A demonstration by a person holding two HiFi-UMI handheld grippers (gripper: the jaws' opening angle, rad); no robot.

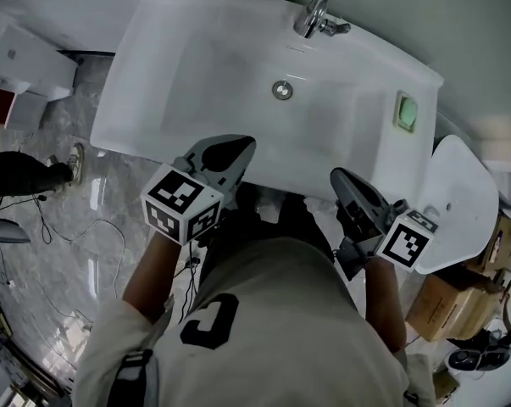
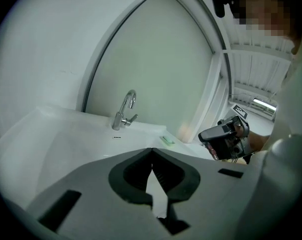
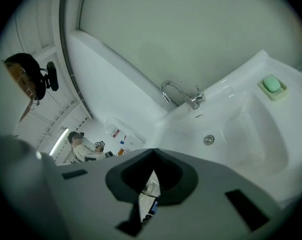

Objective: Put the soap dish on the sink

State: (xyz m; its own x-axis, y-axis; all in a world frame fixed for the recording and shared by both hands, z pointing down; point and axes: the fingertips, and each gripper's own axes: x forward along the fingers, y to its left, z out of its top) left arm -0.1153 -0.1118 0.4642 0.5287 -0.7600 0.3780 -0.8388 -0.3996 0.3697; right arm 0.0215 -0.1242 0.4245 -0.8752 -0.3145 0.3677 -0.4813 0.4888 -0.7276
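Both tongs empty. Left gripper (image 1: 235, 148): jaws closed tip to tip, nothing between them, hovering over the front edge of the sink (image 1: 179, 75). Right gripper (image 1: 347, 183): jaws fully together too, no load, just off the sink's front right corner. Soap dish (image 1: 406, 112) sits on the sink's right rim, flat, green soap bar in it, well apart from both grippers. Faucet (image 1: 316, 11) at back centre, drain (image 1: 281, 90) in the basin.
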